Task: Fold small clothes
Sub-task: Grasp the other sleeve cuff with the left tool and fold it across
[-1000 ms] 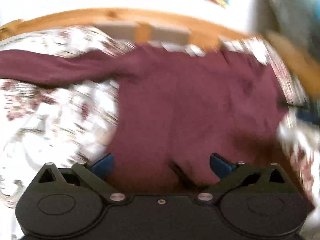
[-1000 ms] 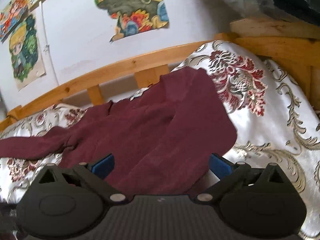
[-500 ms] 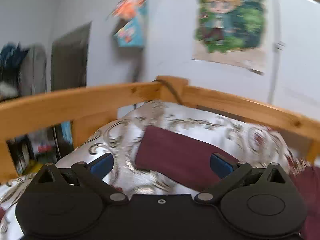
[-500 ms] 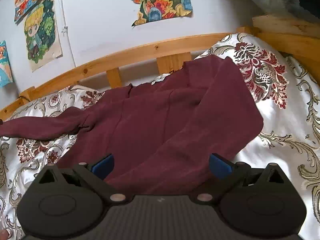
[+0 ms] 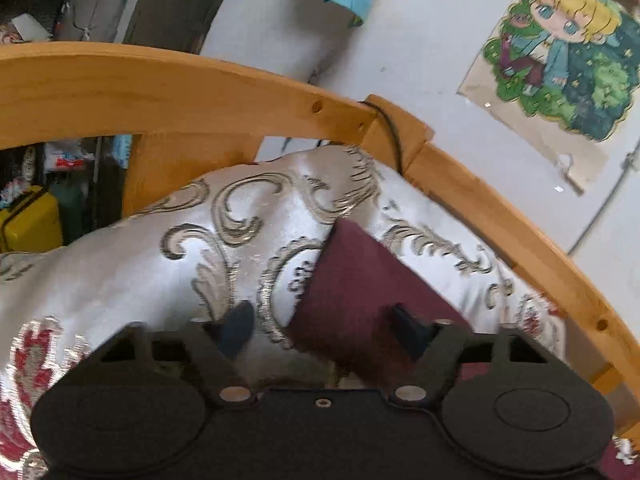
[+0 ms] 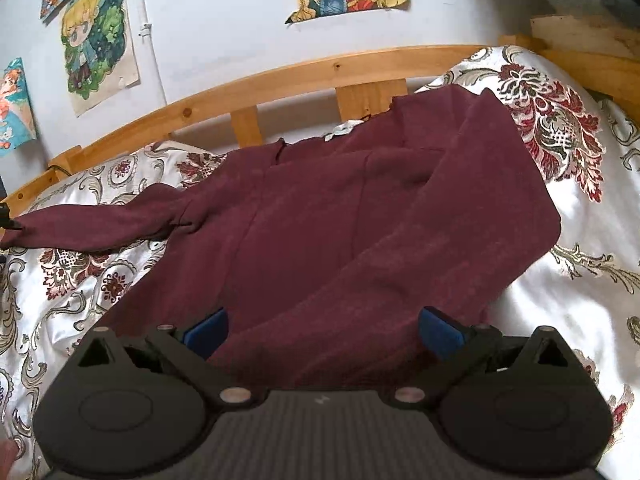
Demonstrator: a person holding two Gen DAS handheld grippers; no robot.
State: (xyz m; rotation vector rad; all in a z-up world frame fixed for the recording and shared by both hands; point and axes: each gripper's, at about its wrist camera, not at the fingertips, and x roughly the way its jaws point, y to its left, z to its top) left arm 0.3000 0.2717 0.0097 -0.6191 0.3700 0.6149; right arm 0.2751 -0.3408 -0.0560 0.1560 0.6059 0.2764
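Note:
A maroon long-sleeved top (image 6: 340, 216) lies spread on the patterned satin bedcover (image 6: 580, 272). Its right sleeve is folded in over the body; its left sleeve (image 6: 92, 226) stretches out to the left. My right gripper (image 6: 322, 332) is open and empty, low over the top's hem. In the left wrist view the cuff end of the left sleeve (image 5: 360, 280) lies on the bedcover (image 5: 140, 264). My left gripper (image 5: 322, 328) is open, its jaws astride the cuff's end, touching nothing that I can see.
A wooden bed rail (image 6: 280, 80) runs along the far side, also in the left wrist view (image 5: 200, 84). Posters (image 6: 96, 36) hang on the white wall behind. A yellow case (image 5: 28, 220) stands beyond the rail at left.
My left gripper has swung from the top's body out to the left sleeve's cuff and dropped close to it. My right gripper has drawn back a little from the top.

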